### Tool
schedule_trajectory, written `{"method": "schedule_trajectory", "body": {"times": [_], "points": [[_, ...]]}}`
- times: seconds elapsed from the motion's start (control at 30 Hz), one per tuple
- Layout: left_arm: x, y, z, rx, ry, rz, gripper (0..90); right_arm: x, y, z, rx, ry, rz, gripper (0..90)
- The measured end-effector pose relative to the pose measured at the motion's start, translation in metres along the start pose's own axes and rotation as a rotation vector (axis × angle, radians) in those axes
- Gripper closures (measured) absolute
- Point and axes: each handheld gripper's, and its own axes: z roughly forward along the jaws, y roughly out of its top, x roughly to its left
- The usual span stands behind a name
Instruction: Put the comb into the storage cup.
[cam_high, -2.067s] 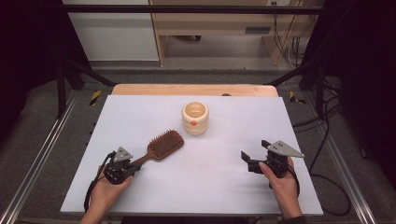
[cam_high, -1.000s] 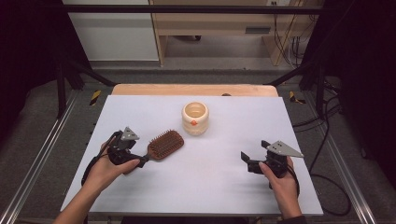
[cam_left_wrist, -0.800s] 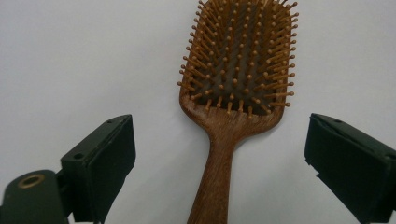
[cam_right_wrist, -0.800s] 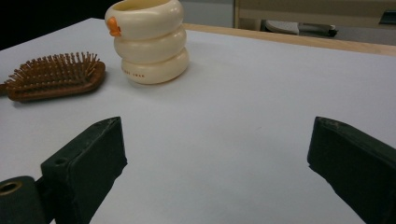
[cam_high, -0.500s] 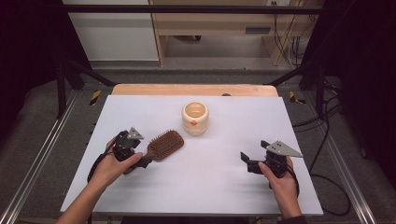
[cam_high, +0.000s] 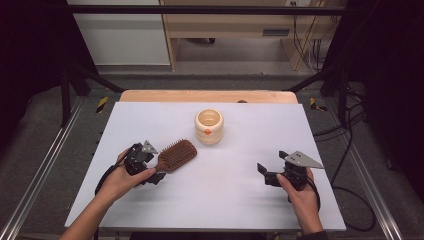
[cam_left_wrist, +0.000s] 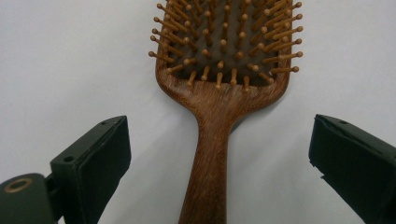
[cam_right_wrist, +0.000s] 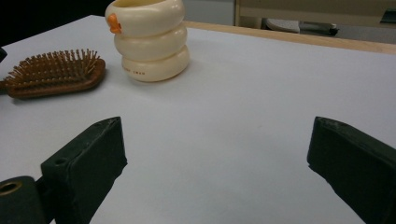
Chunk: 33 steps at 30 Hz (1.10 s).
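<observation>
A wooden paddle hairbrush (cam_high: 176, 155) lies bristles up on the white table (cam_high: 225, 210), its handle pointing toward the front left. My left gripper (cam_high: 154, 174) is open at that handle. In the left gripper view the handle (cam_left_wrist: 208, 158) runs up between the two jaws with a gap on each side, and the left gripper (cam_left_wrist: 219, 135) touches nothing. A cream cup of stacked rings with an orange mark (cam_high: 209, 126) stands upright behind the brush. My right gripper (cam_high: 265, 172) rests open at the front right, holding nothing.
In the right gripper view the cup (cam_right_wrist: 149, 39) and the hairbrush (cam_right_wrist: 53, 74) lie far ahead to the left of the open right gripper (cam_right_wrist: 217, 140). A wooden strip (cam_high: 205, 96) borders the table's far edge. Metal rails run along both sides.
My left gripper has moved from the front left corner up to the brush handle and now straddles it. The brush, the cup and the right gripper have stayed put.
</observation>
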Motion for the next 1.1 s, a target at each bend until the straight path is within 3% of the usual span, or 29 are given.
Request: {"method": "schedule_trajectory", "body": {"times": [0.2, 0.4, 1.1], "points": [[0.0003, -0.0011, 0.0018, 0.027, -0.010, 0.008, 6.7, 0.0000, -0.0001, 0.0004, 0.002, 0.001, -0.003, 4.7], [-0.0018, -0.0004, 0.0004, 0.023, -0.019, 0.009, 8.4, 0.0000, -0.0002, 0.0005, 0.003, -0.002, -0.004, 4.8], [0.0044, 0.0036, -0.0042, 0.032, -0.052, 0.008, 40.1, 0.0002, -0.0007, 0.0010, 0.008, 0.002, -0.003, 4.8]]}}
